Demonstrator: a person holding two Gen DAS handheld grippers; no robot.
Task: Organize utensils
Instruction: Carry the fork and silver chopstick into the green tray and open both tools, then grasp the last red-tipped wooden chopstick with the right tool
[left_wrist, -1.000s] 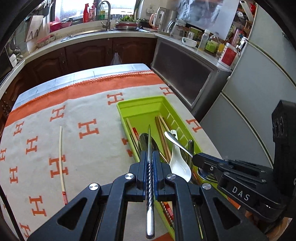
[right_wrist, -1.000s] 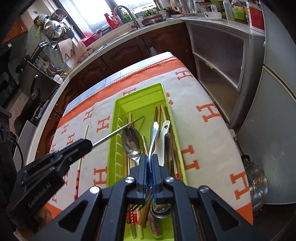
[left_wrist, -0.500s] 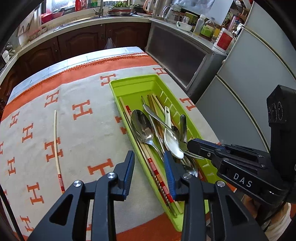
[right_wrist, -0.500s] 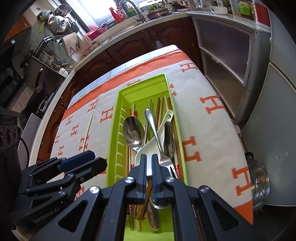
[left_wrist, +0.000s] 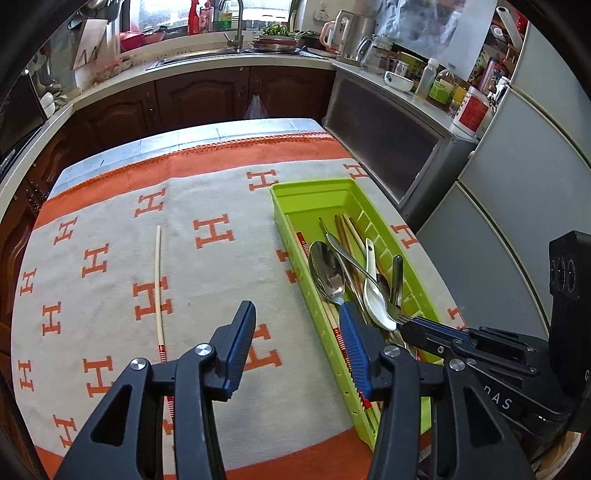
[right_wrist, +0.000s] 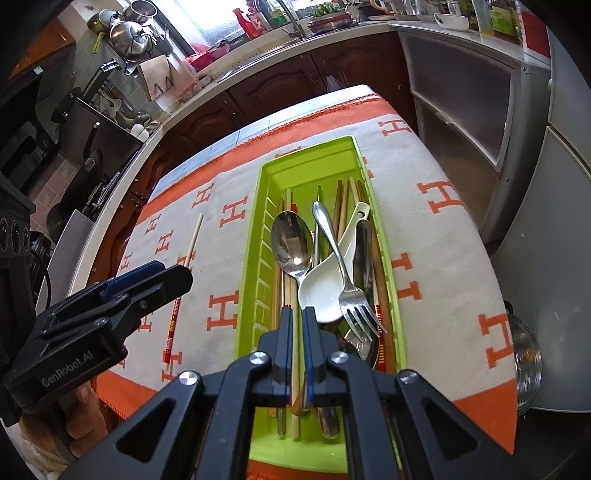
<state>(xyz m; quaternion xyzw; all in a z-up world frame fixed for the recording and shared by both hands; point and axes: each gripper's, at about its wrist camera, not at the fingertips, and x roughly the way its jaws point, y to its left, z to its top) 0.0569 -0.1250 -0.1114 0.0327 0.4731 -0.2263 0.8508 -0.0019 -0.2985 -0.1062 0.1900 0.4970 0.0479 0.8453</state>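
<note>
A lime-green tray (left_wrist: 314, 192) (right_wrist: 306, 151) lies on the right of the cloth. It holds a steel spoon (left_wrist: 325, 266) (right_wrist: 291, 240), a white ceramic spoon (left_wrist: 376, 299) (right_wrist: 321, 291), a fork (right_wrist: 351, 291) and several chopsticks. One pale chopstick (left_wrist: 159, 280) (right_wrist: 188, 258) with a red-banded end lies loose on the cloth, left of the tray. My left gripper (left_wrist: 295, 314) (right_wrist: 147, 277) hovers over the tray's left rim, its jaws opening with nothing between them. My right gripper (right_wrist: 297, 314) (left_wrist: 417, 326) hangs shut above the tray's near end, gripping nothing.
The table wears a grey cloth (left_wrist: 221, 192) with orange H marks and an orange border. A fridge (left_wrist: 517, 177) stands close on the right, and a steel pot (right_wrist: 528, 362) sits beside the table's right edge. Counters and a sink run along the back. A hand (right_wrist: 77, 417) holds the left gripper.
My left gripper let go of the twisted metal chopstick it held, opened wide and drew back to the left of the tray. The fork now lies across the white spoon.
</note>
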